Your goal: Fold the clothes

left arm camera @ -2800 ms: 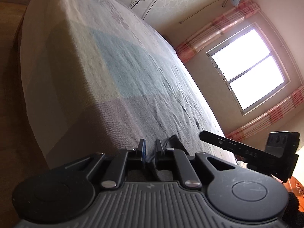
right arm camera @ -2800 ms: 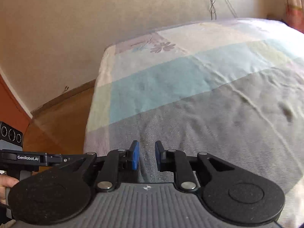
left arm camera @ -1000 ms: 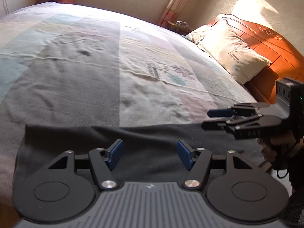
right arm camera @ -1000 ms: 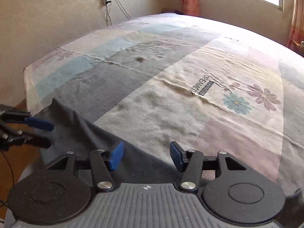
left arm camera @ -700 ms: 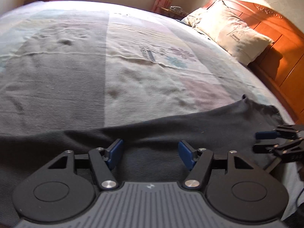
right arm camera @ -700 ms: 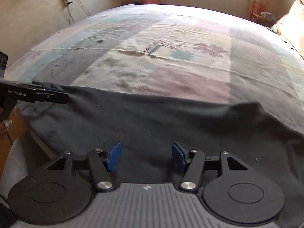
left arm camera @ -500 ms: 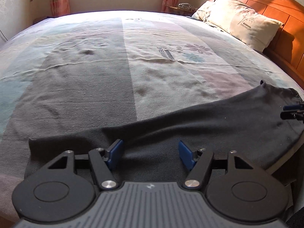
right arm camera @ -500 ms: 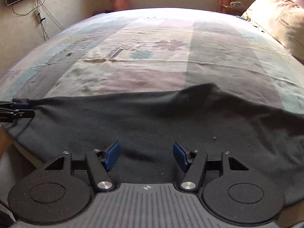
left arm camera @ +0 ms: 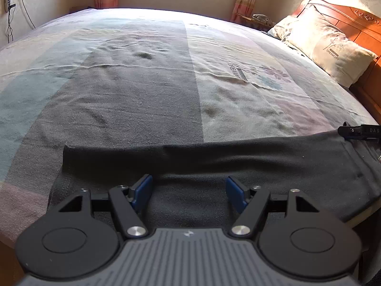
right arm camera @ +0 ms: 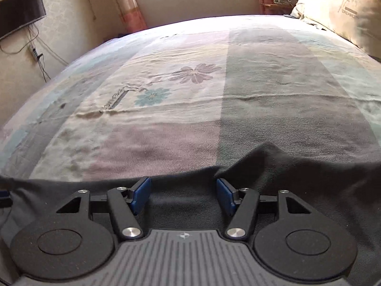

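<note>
A dark grey garment lies stretched along the near edge of the bed, its far edge fairly straight with a corner at the left. My left gripper hovers just over its left part; the jaws are opening and the blue pads touch nothing. In the right wrist view the same garment rises in a small bump near its far edge. My right gripper stands open over it, pads apart from the cloth. The right gripper's fingertips show at the garment's right end, and the left gripper's tip at the left edge.
The patchwork bedspread with a flower print reaches back to a window wall with curtains. A pillow and orange wooden headboard stand at the right. A wall screen and cables hang at the left.
Both grippers went from nearly shut to open. The views swung from the foot of the bed to face across it. The right gripper travelled rightwards along the garment, which now lies spread out.
</note>
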`<state>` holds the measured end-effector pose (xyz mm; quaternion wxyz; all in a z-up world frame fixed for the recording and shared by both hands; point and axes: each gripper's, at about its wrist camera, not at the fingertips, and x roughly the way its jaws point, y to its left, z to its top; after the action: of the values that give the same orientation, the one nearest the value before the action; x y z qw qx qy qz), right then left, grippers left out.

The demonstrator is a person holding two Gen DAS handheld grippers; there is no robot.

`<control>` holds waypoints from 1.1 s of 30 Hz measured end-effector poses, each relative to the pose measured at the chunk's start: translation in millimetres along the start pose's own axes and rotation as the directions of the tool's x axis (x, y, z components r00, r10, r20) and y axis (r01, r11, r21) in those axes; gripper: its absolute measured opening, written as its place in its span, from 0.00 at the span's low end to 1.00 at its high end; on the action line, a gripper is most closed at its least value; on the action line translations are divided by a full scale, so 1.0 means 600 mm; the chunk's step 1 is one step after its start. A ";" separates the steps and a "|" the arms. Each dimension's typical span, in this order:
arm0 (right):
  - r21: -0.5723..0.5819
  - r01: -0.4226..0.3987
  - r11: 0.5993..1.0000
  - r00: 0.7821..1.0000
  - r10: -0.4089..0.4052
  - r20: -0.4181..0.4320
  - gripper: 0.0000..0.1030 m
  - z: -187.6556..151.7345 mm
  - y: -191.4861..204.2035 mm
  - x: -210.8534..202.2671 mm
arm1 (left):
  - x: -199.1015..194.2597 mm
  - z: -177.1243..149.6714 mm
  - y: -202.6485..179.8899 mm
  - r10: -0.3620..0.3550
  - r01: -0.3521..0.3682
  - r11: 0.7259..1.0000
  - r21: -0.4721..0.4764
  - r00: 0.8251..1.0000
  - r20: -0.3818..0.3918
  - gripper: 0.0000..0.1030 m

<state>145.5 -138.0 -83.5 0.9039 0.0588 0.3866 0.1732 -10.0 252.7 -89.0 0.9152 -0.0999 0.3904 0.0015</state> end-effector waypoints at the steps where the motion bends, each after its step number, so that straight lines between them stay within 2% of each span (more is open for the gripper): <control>1: 0.016 0.010 1.000 1.000 -0.011 0.013 0.64 0.005 -0.001 -0.009 | 0.000 0.000 0.001 -0.004 0.004 1.000 -0.006 1.000 0.002 0.68; 3: 0.008 0.011 1.000 0.999 -0.011 0.052 0.67 0.008 0.005 -0.032 | 0.001 -0.001 0.002 -0.007 0.007 1.000 -0.014 1.000 0.008 0.69; 5: -0.034 0.023 0.999 0.999 -0.021 0.043 0.70 0.004 0.013 -0.028 | 0.001 -0.001 0.002 -0.008 0.008 1.000 -0.017 1.000 0.014 0.70; 7: -0.099 0.091 0.991 0.996 -0.090 0.016 0.70 -0.002 0.015 0.000 | 0.000 -0.003 0.003 0.000 0.000 1.000 -0.023 1.000 0.019 0.70; 8: -0.098 0.126 0.987 0.992 -0.126 0.005 0.69 -0.005 0.006 0.013 | -0.002 -0.003 0.005 0.009 -0.008 0.999 -0.033 1.000 0.021 0.70; 12: -0.013 0.137 0.991 0.990 -0.136 0.029 0.69 0.005 -0.032 -0.014 | -0.012 -0.001 0.009 0.042 -0.041 0.998 -0.041 0.999 0.018 0.70; 15: -0.047 0.118 0.992 0.991 -0.115 0.070 0.71 0.002 -0.028 -0.058 | -0.014 -0.001 0.002 0.068 -0.068 0.998 0.001 0.998 0.010 0.70; 17: -0.085 0.104 0.991 0.992 -0.098 0.079 0.71 -0.004 -0.021 -0.075 | -0.011 -0.004 0.004 0.065 -0.065 0.998 -0.014 0.998 0.006 0.70; 19: -0.103 0.078 0.992 0.995 -0.071 0.070 0.71 -0.004 -0.013 -0.065 | -0.009 -0.007 0.008 0.060 -0.059 0.998 -0.035 0.998 0.007 0.72; 24: -0.140 0.111 0.984 0.993 -0.114 -0.010 0.72 0.004 -0.005 0.020 | -0.011 -0.009 0.021 0.038 -0.036 0.995 -0.091 0.999 0.018 0.72; 25: -0.140 0.113 0.984 0.993 -0.115 -0.004 0.77 0.006 -0.010 0.032 | -0.011 -0.008 0.021 0.036 -0.034 0.995 -0.091 0.999 0.016 0.72; 26: -0.133 0.096 0.986 0.995 -0.092 0.037 0.77 0.011 -0.014 0.030 | -0.011 -0.008 0.022 0.035 -0.034 0.995 -0.089 0.999 0.014 0.72; 29: -0.102 0.084 0.991 0.996 -0.080 0.044 0.77 0.032 -0.014 0.009 | -0.011 -0.009 0.019 0.041 -0.040 0.996 -0.078 0.999 0.011 0.72; 33: -0.133 0.064 0.989 0.997 -0.057 0.059 0.79 0.021 -0.003 -0.035 | -0.011 -0.011 0.018 0.038 -0.036 0.996 -0.084 0.999 0.018 0.74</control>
<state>141.7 -146.8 -60.7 0.9210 -0.0093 0.3504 0.1697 -20.3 262.4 -90.6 0.9138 -0.1308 0.3829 0.0358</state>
